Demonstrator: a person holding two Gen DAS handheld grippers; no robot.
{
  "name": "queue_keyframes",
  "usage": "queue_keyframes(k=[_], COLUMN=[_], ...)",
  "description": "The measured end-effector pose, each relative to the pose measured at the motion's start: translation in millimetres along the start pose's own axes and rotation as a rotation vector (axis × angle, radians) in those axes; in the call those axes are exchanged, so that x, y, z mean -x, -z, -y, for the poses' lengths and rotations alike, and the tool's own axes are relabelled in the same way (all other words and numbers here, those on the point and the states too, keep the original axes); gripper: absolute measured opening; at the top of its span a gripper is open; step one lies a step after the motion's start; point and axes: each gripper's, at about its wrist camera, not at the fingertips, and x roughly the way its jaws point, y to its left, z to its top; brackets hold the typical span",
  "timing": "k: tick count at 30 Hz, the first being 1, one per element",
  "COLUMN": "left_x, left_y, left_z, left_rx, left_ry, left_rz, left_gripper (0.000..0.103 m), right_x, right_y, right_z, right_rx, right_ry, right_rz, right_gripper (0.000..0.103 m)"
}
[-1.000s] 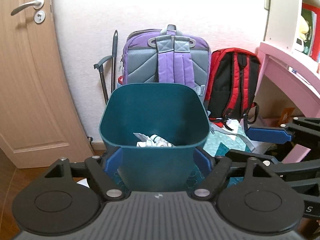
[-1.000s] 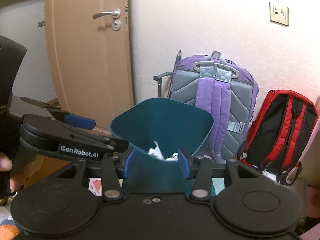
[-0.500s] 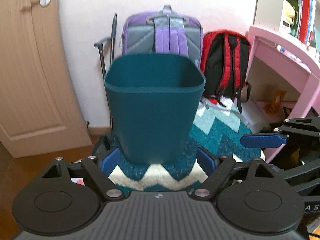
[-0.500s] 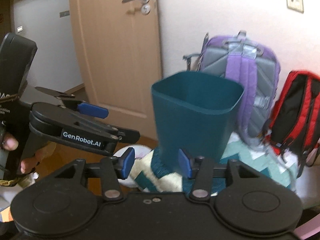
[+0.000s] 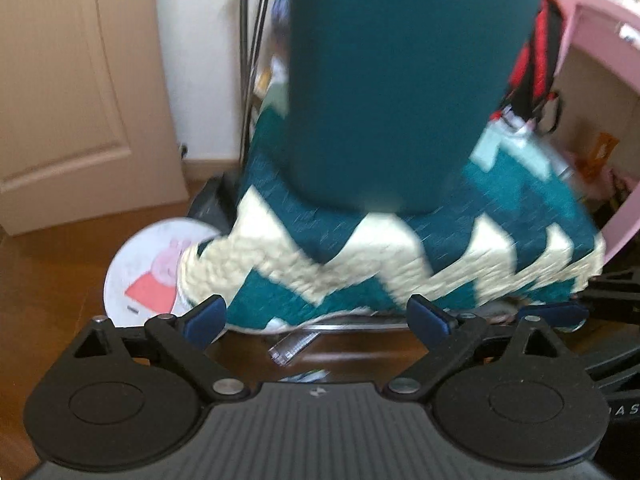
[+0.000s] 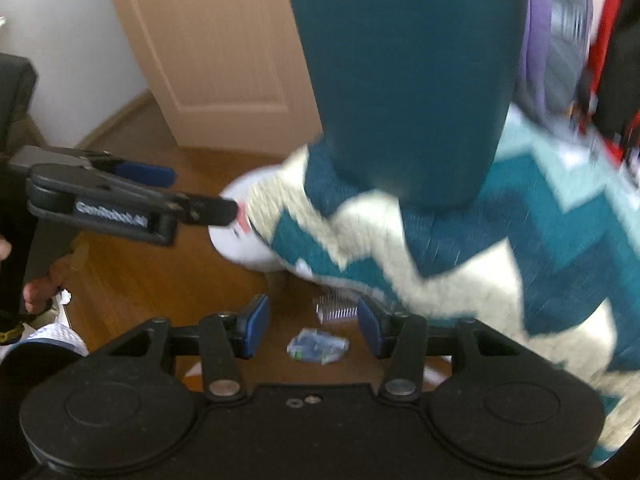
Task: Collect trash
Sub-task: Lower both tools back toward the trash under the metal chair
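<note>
A dark teal trash bin (image 5: 400, 80) stands on a teal-and-cream zigzag quilted cushion (image 5: 360, 264); its inside is hidden from here. On the wooden floor in front lie a crumpled blue-green wrapper (image 6: 318, 346) and a clear ridged plastic piece (image 6: 336, 308). My right gripper (image 6: 312, 322) is open low over the floor, the wrapper showing between its blue fingers, untouched. My left gripper (image 5: 316, 316) has its jaws opening wide, with nothing gripped; the clear plastic piece (image 5: 292, 346) lies on the floor below them.
A round white disc with a pink cartoon pig (image 5: 148, 276) lies on the floor, left of the cushion. Behind are a wooden door (image 5: 80, 80), a purple backpack (image 6: 560, 40), a red-and-black backpack (image 5: 536, 48) and a pink desk (image 5: 600, 20) on the right.
Both grippers have sunk from the bin's rim down to just above the floor. The bin now towers above them, and the wrapper and the clear plastic have come into view. The left jaws have widened.
</note>
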Motion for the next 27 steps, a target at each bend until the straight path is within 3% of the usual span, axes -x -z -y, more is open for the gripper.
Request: queue_keyframes(k=[10, 17, 27], left_x=[-125, -208, -304], left_y=[51, 87, 131], left_z=[-38, -49, -52], left_rx=[-0.12, -0.203, -0.298], left_ry=[0.007, 0.012, -0.005], left_rz=[-0.132, -0.2, -0.25], left_gripper=[0.097, 0.097, 0.097], right_x=[-138, -228, -333], right_y=[36, 65, 99], right_z=[20, 55, 91], right_rx=[-0.206, -0.505, -0.766], right_ry=[-0.009, -0.026, -0.01], right_rz=[-0.175, -0.278, -0.395], right_gripper=[0.049, 0.049, 0.048])
